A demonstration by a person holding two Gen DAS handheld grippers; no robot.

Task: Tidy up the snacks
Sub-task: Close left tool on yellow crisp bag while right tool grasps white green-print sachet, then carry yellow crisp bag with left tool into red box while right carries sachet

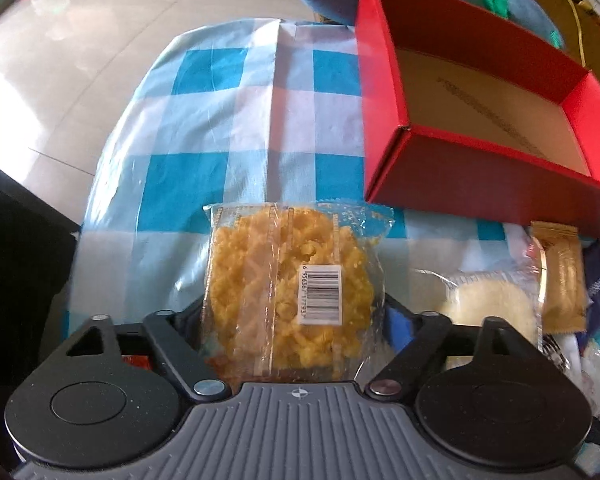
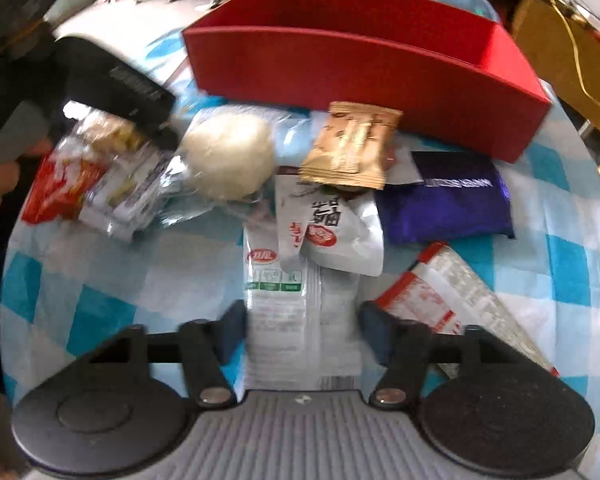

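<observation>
A clear packet of yellow twisted snacks (image 1: 288, 280) with a barcode label sits between the fingers of my left gripper (image 1: 292, 312), and both pads press its sides. In the right wrist view, a long white packet with green print (image 2: 292, 304) lies lengthwise between the fingers of my right gripper (image 2: 304, 330), which touch its edges. The open red box (image 1: 440, 172) stands empty beyond both grippers on the blue checked cloth (image 1: 228, 120), and its long wall (image 2: 340, 72) faces the right gripper. The left gripper's body (image 2: 116, 80) shows blurred at the upper left of the right wrist view.
Loose snacks lie before the box: a round white bun in clear wrap (image 2: 228, 156), a gold packet (image 2: 352, 148), a purple packet (image 2: 448, 200), a white and red packet (image 2: 332, 232), a red-edged packet (image 2: 452, 300), and a red and silver packet (image 2: 76, 188). Tiled floor (image 1: 80, 40) lies past the cloth's left edge.
</observation>
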